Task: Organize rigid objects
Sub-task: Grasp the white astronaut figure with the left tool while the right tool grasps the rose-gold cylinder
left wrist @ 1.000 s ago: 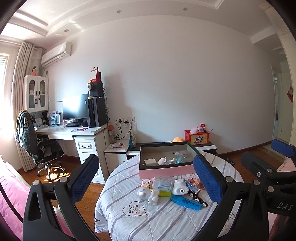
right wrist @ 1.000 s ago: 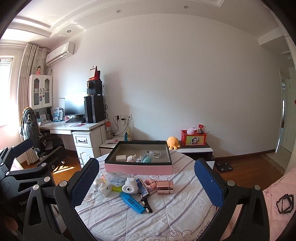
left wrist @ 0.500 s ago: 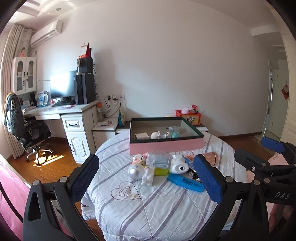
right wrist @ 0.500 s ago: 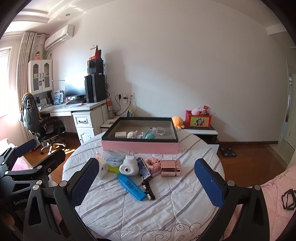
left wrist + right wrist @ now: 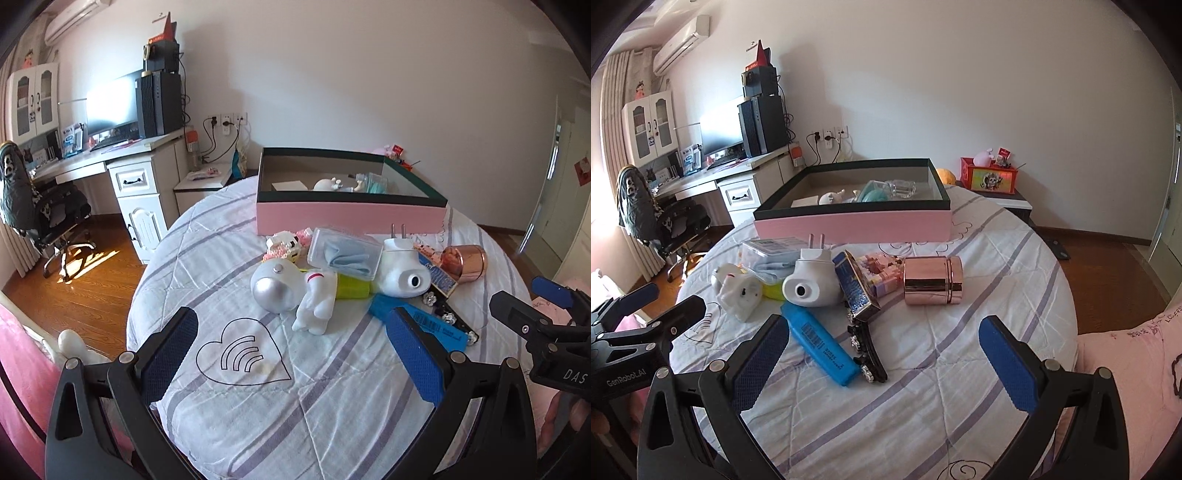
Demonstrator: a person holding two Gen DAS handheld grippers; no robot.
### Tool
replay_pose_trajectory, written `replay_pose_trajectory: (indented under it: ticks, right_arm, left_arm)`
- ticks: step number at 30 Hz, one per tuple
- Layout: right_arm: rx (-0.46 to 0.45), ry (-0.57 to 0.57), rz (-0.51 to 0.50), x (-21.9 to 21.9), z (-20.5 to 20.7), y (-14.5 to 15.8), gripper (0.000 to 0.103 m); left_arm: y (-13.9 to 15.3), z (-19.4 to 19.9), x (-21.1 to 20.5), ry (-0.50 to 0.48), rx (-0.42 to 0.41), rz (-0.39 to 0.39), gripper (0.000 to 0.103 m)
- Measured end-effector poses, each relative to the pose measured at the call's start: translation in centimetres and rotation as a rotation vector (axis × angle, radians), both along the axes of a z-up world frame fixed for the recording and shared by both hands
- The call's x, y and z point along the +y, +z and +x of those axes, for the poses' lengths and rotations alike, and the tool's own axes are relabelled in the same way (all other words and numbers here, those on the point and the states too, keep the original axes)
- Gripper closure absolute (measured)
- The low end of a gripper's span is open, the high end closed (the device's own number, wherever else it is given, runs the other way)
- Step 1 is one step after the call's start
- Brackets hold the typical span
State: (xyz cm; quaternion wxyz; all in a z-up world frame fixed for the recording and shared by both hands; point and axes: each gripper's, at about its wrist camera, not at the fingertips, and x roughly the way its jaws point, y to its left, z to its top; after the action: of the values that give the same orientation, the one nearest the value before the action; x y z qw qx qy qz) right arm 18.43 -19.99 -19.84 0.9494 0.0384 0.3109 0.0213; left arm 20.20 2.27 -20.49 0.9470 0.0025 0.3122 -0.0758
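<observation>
A pink box with a dark rim stands at the far side of a round table and holds a few small items. In front of it lies a pile: a white astronaut dog figure, a clear case with blue cloth, a white plug device, a blue flat box, a black toy train, a rose-gold canister. My left gripper is open and empty, just short of the dog figure. My right gripper is open and empty, near the blue box and train.
A striped cloth covers the table. A desk with monitor and chair stands at the left. A red box sits on a low cabinet behind. Pink bedding lies at the right. Wooden floor surrounds the table.
Both grippers have moved forward and tilted down toward the table, so the pile of objects now lies close in front of the fingers. Both stayed open.
</observation>
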Motion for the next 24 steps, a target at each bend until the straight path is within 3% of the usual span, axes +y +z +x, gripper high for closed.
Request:
replay_pose_trajectory:
  ticks: [1,14,21,24]
  right_arm:
    - [0.007,-0.002,0.001,-0.3,0.4,-0.1,0.0]
    - [0.094,-0.067,0.025,-3.2,5.7,-1.9,0.0]
    - [0.125,-0.099,0.002,-4.2,9.4,-2.3,0.0]
    - [0.17,-0.089,-0.005,-4.4,11.2,-3.0,0.001]
  left_arm:
    - [-0.4,0.6,-0.1,0.001,0.012,0.01,0.0]
    - [-2.7,6.1,-0.5,0.019,0.076,0.073,0.0]
    - [-3.3,7.4,-0.9,-0.03,0.099,0.088,0.0]
    - [-3.5,7.5,-1.4,-0.067,0.1,0.095,0.024]
